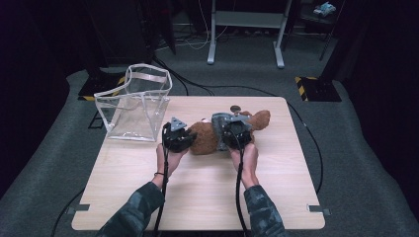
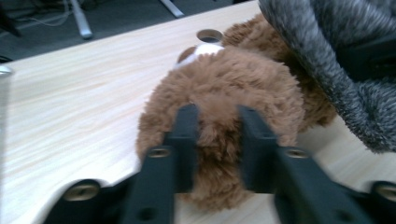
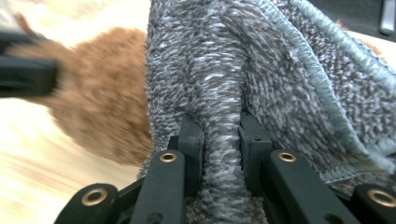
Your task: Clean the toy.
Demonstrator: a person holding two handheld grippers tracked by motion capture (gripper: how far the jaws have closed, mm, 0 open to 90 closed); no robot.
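Room: dark floor with cables, and a light wood table in the middle.
Left gripper: its jaws pinch a tuft of brown fur on the teddy. In the high view this gripper sits at the teddy's left end.
Right gripper: its jaws are pressed together on a fold of the grey cloth. In the high view this gripper sits on top of the teddy, a bit to the right of its middle.
Teddy: it lies on its side near the middle of the table. Its long way runs left to right, so one gripper is at each part of it.
Cloth: it lies over the teddy, touching it, like a small coat or blanket.
Bag: a clear bag stands open at the far left corner of the table, near the left gripper and apart from the teddy.
Next move, my guess: the teddy may go left into the bag, and the left hand is the nearer one.
Hard to see: the teddy's face, and if the cloth is worn or just draped. The right gripper view is blurry at its left side.
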